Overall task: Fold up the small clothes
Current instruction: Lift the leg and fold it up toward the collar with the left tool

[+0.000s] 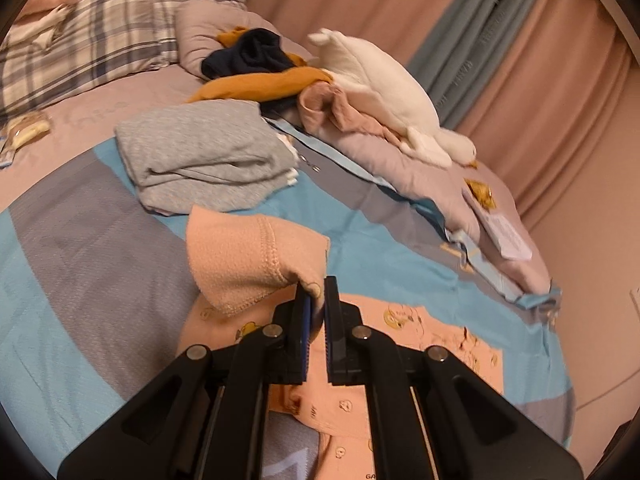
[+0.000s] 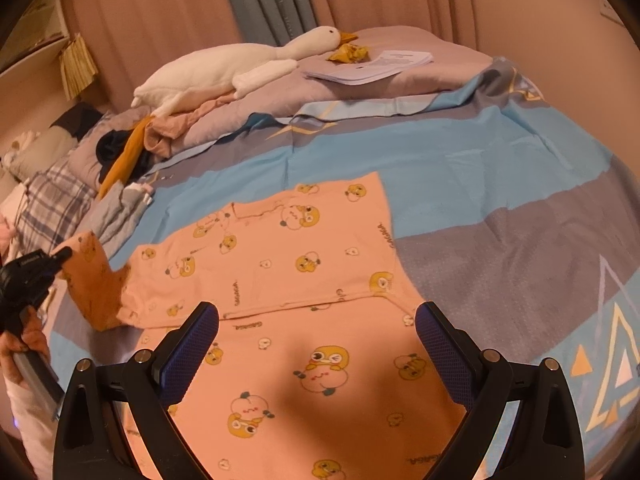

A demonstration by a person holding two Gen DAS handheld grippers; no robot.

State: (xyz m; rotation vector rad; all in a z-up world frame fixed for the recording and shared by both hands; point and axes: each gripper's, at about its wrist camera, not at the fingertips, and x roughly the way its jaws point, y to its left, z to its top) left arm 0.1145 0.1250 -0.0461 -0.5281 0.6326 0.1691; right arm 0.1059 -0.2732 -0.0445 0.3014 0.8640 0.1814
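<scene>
- Item in work: one pink printed top (image 2: pixel 280 264), lying flat on the blue and grey bedspread (image 2: pixel 500 184), body spread out, print side up.
- Left gripper (image 1: pixel 316 300): jaws closed on the cuff end of the top's sleeve (image 1: pixel 248 256), which is lifted clear of the bedspread and shows its plain inner side. From the right wrist view the sleeve hangs at the left edge of the top, off the gripper tip.
- Right gripper (image 2: pixel 316 340): jaws wide apart, nothing between them, poised above the lower part of the top and holding no cloth.
- Progress, as judged: this top's first fold looks barely begun. The sleeve is raised but not yet laid across the body; the far sleeve and the fold of the body appear not yet done.
- Finished work: one stack of grey folded clothes (image 1: pixel 208 152) lies beyond the top; how many pieces it holds cannot be told.
- Outstanding: one loose heap (image 1: pixel 256 68) of mustard, navy and dusty pink clothes near the pillows; at least three pieces, exact count unclear.
- Other items: one white goose toy (image 2: pixel 224 68), one sheaf of papers (image 2: pixel 376 64), one plaid pillow (image 1: pixel 80 48).
</scene>
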